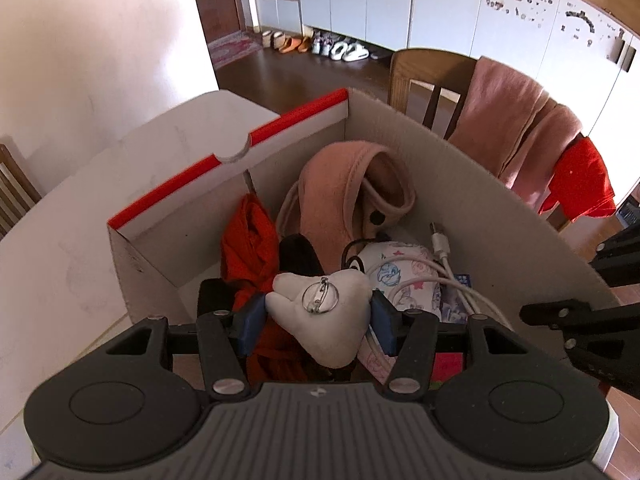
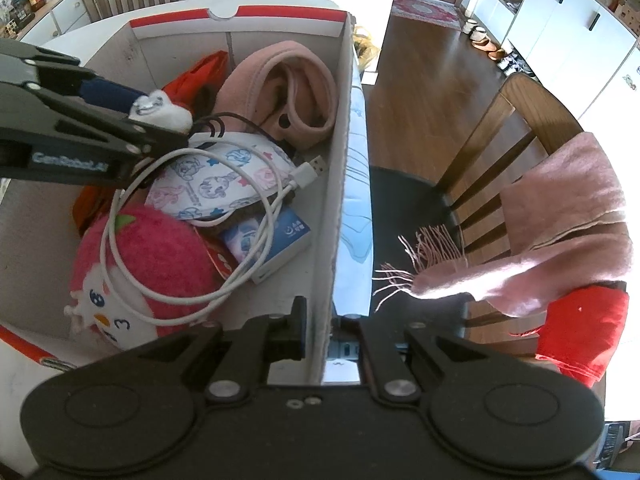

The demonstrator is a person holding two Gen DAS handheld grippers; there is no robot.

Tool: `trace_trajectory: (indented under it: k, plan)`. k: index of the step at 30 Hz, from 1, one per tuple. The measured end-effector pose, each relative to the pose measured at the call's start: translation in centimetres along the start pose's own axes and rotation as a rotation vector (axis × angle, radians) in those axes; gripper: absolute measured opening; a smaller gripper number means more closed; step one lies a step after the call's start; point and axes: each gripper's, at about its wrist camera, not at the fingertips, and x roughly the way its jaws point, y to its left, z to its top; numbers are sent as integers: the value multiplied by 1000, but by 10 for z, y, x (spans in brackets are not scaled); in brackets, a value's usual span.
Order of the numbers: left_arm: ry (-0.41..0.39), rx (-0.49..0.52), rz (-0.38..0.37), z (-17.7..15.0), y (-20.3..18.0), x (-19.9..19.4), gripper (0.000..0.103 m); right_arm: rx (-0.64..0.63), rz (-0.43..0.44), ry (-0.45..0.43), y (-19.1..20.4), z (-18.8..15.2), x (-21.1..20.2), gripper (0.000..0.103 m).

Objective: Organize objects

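Over the cardboard box (image 1: 460, 184) on the white worktop (image 1: 80, 208), the left tongs (image 1: 318, 318) pinch a small white plush brooch (image 1: 320, 316), its round pin clasp facing up, above the crowded contents. The right tongs (image 2: 326, 344) are clamped on the box's right wall, close to a wooden chair (image 2: 516, 136).

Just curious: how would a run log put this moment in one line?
left hand-held gripper: holds white plush over box | right hand-held gripper: clamps box wall
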Motion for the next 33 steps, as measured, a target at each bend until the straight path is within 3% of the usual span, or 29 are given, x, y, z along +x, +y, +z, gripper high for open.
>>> trace_trajectory:
  k: [7,14,24,33]
  plan:
    - [17,10,1,-3,1,7,58,-5,3,-1,1,0,-1,7]
    - [5,-6,-12,-4,1,2,79,-16,7,-5,1,-1,-2,7]
    - [-53,-52,-13,-9,-1,-32,80,-30,14,-40,-5,-4,-16,11]
    - [-149,-93,-14,-28,-12,-80,80,-61,35,-157,-6,-13,-61,13]
